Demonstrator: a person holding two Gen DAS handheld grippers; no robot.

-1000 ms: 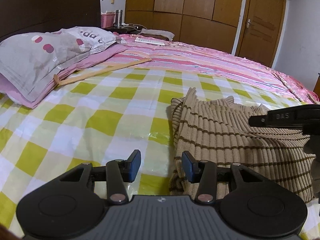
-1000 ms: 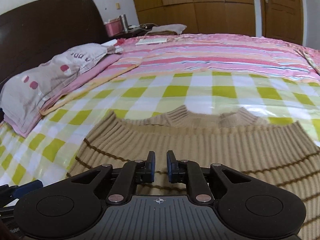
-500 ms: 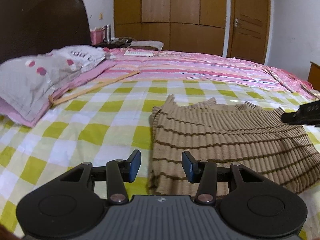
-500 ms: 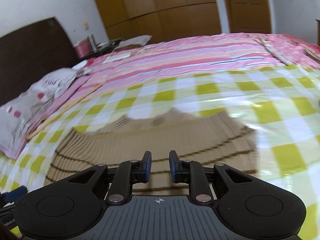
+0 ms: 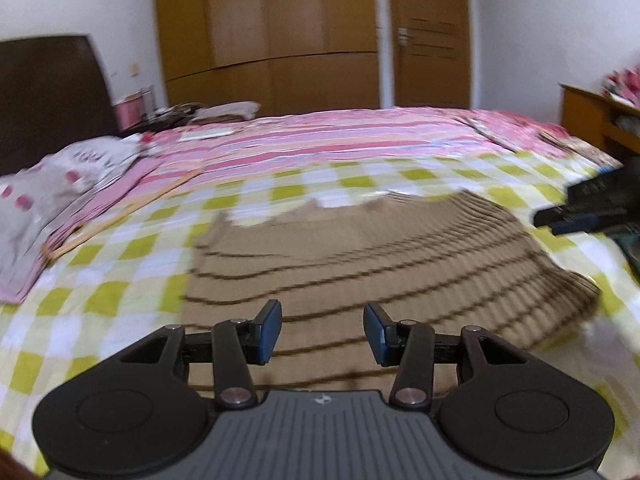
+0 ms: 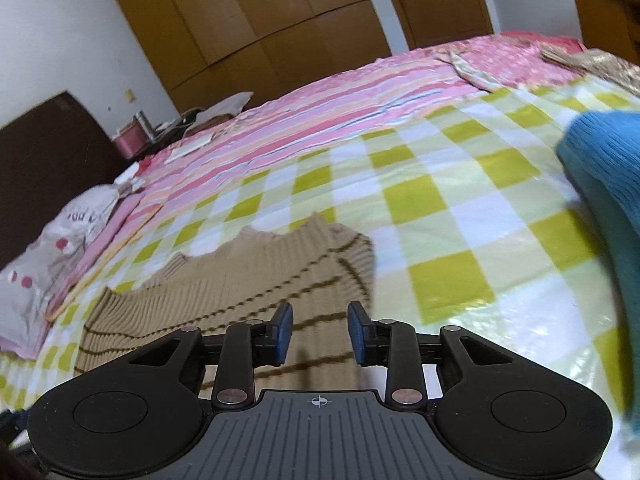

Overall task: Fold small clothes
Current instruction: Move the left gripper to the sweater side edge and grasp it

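Observation:
A tan ribbed sweater with thin brown stripes [image 5: 360,264] lies folded flat on the green-and-white checked sheet [image 5: 120,280]. It also shows in the right wrist view [image 6: 248,292]. My left gripper [image 5: 322,330] is open and empty, above the sweater's near edge. My right gripper [image 6: 320,330] is open and empty, over the sweater's right end. The right gripper's body shows at the right edge of the left wrist view [image 5: 592,204]. A blue knitted garment [image 6: 604,168] lies on the sheet at the far right.
A grey dotted pillow [image 5: 48,200] on a pink one lies at the left by the dark headboard [image 5: 44,92]. A pink striped cover [image 5: 340,140] spans the far bed. Wooden wardrobes [image 5: 280,32] and a door stand behind. A wooden cabinet [image 5: 600,116] stands at right.
Both grippers have swung right and pulled back from the sweater. My right gripper's jaws have opened from nearly shut. The blue garment has come into the right wrist view.

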